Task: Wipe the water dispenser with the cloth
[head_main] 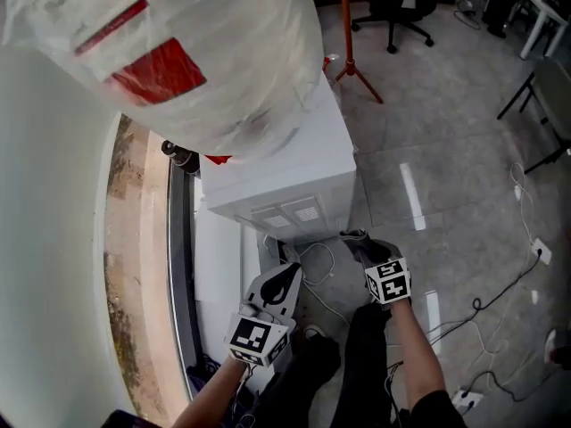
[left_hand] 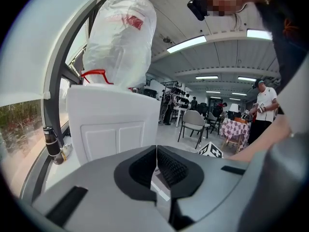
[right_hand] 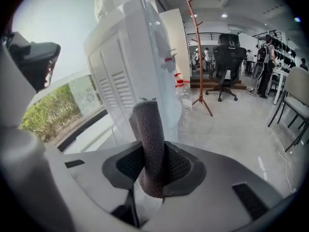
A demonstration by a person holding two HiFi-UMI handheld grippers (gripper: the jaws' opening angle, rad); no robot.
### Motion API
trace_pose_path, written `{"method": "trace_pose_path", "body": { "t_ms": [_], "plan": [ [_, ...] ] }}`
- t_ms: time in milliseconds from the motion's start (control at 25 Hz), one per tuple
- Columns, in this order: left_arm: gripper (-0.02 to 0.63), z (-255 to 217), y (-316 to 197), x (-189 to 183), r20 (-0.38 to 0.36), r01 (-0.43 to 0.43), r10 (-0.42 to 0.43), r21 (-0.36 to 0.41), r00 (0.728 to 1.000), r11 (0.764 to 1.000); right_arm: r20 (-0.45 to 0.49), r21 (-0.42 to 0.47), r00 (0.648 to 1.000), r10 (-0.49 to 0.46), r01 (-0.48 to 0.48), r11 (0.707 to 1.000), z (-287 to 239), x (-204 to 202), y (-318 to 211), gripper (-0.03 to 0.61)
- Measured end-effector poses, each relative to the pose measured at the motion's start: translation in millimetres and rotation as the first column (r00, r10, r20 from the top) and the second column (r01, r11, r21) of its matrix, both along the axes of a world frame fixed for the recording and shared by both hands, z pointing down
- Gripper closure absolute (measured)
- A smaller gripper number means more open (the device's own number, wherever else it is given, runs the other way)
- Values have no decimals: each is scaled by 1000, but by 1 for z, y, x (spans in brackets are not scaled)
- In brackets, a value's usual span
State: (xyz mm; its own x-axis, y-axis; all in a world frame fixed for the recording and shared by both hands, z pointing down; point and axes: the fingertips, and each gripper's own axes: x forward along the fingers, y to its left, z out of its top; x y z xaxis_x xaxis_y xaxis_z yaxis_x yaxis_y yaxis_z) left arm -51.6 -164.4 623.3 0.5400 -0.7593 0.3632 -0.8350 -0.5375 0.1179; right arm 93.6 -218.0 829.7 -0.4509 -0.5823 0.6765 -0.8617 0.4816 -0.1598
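Only your right gripper view shows it plainly: the right gripper is clamped on a rolled grey cloth that stands up between the jaws, near the louvred side of the dispenser. Your left gripper view shows the left gripper with jaws pressed together and nothing between them, facing a panelled side. From above, both your forearms reach forward and low, with the grippers side by side near the dispenser, under its bagged bottle.

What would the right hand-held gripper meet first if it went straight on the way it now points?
Most likely the white water dispenser, at its louvred side; the grey cloth clamped in the right hand-held gripper would touch first. The gap between them is hard to judge.
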Motion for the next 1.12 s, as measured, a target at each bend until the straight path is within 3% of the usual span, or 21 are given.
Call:
{"method": "trace_pose_path", "body": {
  "t_ms": [240, 440, 680, 880, 1120],
  "plan": [
    [595, -71, 16, -22, -21, 30, -29, 19, 999, 999, 77, 48, 996, -38, 34, 998, -122, -22, 20, 463],
    [595, -121, 39, -52, -63, 93, -92, 12, 994, 996, 122, 89, 990, -70, 59, 994, -217, -42, 35, 463],
    [595, -186, 72, -84, -62, 164, -162, 40, 985, 986, 173, 149, 980, -97, 71, 986, -325, -64, 57, 463],
    [595, -225, 90, -97, -90, 214, -207, 76, 974, 974, 230, 183, 966, -117, 75, 980, -386, -78, 77, 463],
    [595, -253, 111, -100, -126, 249, -234, 122, 964, 961, 252, 210, 958, -135, 82, 974, -421, -83, 100, 463]
  ]
}}
